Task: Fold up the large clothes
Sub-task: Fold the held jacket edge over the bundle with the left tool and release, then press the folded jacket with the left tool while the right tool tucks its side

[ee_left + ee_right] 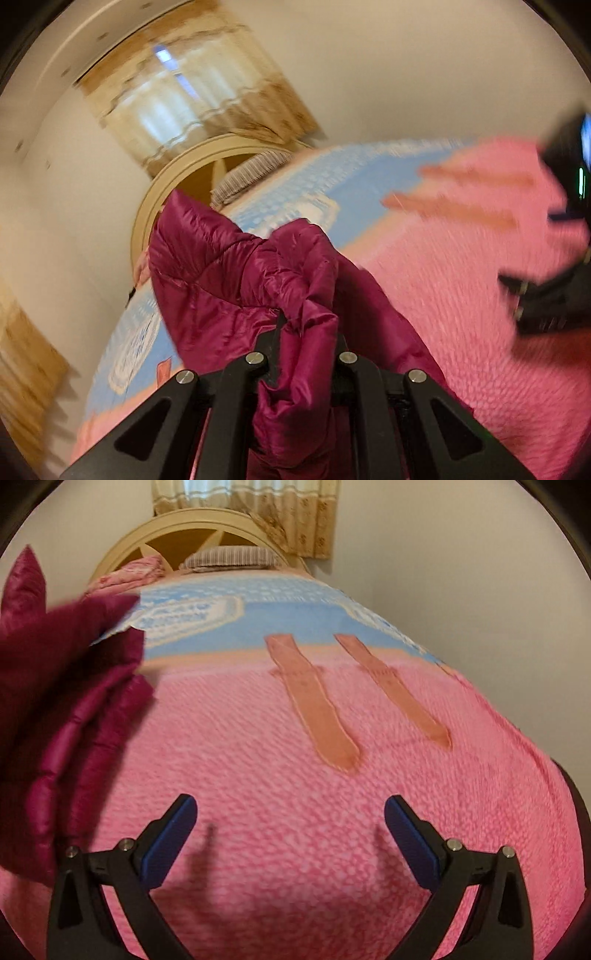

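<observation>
Two orange strips [314, 701] ahead on pink bedspread [295, 812], maroon jacket [74, 701] left.

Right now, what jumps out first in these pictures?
The shiny maroon puffer jacket, bunched up and pinched in the left tongs, fills the middle of the left view. Beneath it spreads a bright pink bedspread, where the right tongs hover wide open, holding nothing. Two peach straps lie across the bed's middle.

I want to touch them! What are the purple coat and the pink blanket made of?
The puffer jacket, pinched in the left tongs, looks like slick nylon or polyester: it shines and has puffy quilted sections. The pink bedspread looks like soft bumpy woven cotton, matte and pebbly, though I can't be sure.
</observation>
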`<state>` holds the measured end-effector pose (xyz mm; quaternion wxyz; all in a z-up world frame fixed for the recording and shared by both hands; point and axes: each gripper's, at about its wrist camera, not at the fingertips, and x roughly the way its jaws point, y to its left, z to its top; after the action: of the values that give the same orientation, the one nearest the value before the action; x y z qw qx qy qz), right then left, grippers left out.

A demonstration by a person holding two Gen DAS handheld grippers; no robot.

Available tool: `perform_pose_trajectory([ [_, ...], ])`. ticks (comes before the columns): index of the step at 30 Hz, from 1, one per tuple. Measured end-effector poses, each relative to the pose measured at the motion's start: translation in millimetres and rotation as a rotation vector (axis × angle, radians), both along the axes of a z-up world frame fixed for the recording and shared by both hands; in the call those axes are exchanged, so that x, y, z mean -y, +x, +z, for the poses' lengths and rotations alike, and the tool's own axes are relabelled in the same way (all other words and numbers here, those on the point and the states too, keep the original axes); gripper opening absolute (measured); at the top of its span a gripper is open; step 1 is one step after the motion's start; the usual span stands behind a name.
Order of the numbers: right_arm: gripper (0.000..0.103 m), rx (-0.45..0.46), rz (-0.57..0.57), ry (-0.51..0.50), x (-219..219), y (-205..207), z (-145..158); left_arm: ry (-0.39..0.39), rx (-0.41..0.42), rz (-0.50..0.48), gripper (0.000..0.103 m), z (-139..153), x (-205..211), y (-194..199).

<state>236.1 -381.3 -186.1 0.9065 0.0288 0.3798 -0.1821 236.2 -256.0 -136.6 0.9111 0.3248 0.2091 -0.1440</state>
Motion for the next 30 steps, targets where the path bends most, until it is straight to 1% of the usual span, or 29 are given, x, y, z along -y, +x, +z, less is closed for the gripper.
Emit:
perform_pose_trajectory([
  [1,0.103,-0.006,-0.008,0.006,4,-2,-4,0.038,-0.003,-0.009,0.009,-15,7,2],
  [3,0.103,-0.019,-0.018,0.013,8,-3,-10,0.079,0.000,-0.021,0.010,-30,17,0],
  [4,0.103,-0.023,-0.019,0.016,9,-4,-12,0.088,0.009,-0.023,0.013,-34,19,0],
  [6,0.103,-0.033,-0.024,0.019,11,-5,-17,0.101,0.015,-0.028,0.016,-36,23,-4],
  [8,0.103,-0.028,-0.025,0.038,14,-6,-19,0.118,0.019,-0.031,0.028,-30,23,-9],
  [9,0.103,-0.029,-0.031,0.041,16,-7,-18,0.111,0.024,-0.035,0.032,-26,24,-13],
  [10,0.103,-0.030,-0.033,0.040,17,-7,-17,0.082,0.028,-0.045,0.042,-17,21,-18],
  [11,0.103,-0.027,-0.039,0.035,17,-9,-14,0.044,0.028,-0.054,0.057,-7,17,-24],
  [12,0.102,-0.016,-0.044,0.034,19,-9,-10,0.001,0.029,-0.058,0.066,5,11,-29],
  [13,0.099,-0.007,-0.050,0.039,21,-8,-6,-0.053,0.041,-0.045,0.084,20,0,-33],
  [14,0.096,0.002,-0.053,0.048,22,-8,-1,-0.105,0.060,-0.029,0.094,34,-11,-37],
  [15,0.088,0.011,-0.048,0.059,22,-7,8,-0.154,0.078,-0.016,0.094,47,-24,-38],
  [16,0.082,0.018,-0.044,0.062,21,-6,13,-0.192,0.080,-0.001,0.095,58,-36,-37],
  [17,0.080,0.032,-0.039,0.058,19,-5,23,-0.217,0.070,0.011,0.095,64,-44,-35],
  [18,0.075,0.048,-0.033,0.054,16,-2,32,-0.261,0.049,0.035,0.095,74,-60,-29],
  [19,0.068,0.064,-0.024,0.056,12,-1,40,-0.301,0.036,0.059,0.095,80,-74,-23],
  [20,0.064,0.088,-0.014,0.061,6,2,52,-0.325,0.027,0.079,0.096,82,-85,-18],
  [21,0.062,0.106,-0.003,0.065,1,6,61,-0.346,0.016,0.116,0.097,83,-100,-9],
  [25,0.062,0.183,0.102,0.067,-43,31,110,-0.352,-0.033,0.415,0.097,68,-152,49],
  [26,0.062,0.195,0.133,0.077,-59,39,121,-0.363,-0.050,0.495,0.097,64,-165,62],
  [27,0.062,0.203,0.154,0.079,-72,45,127,-0.390,-0.075,0.561,0.097,61,-178,73],
  [28,0.062,0.213,0.180,0.075,-89,54,137,-0.435,-0.090,0.610,0.097,58,-191,83],
  [30,0.062,0.227,0.222,0.081,-117,71,151,-0.478,-0.086,0.665,0.097,56,-204,95],
])
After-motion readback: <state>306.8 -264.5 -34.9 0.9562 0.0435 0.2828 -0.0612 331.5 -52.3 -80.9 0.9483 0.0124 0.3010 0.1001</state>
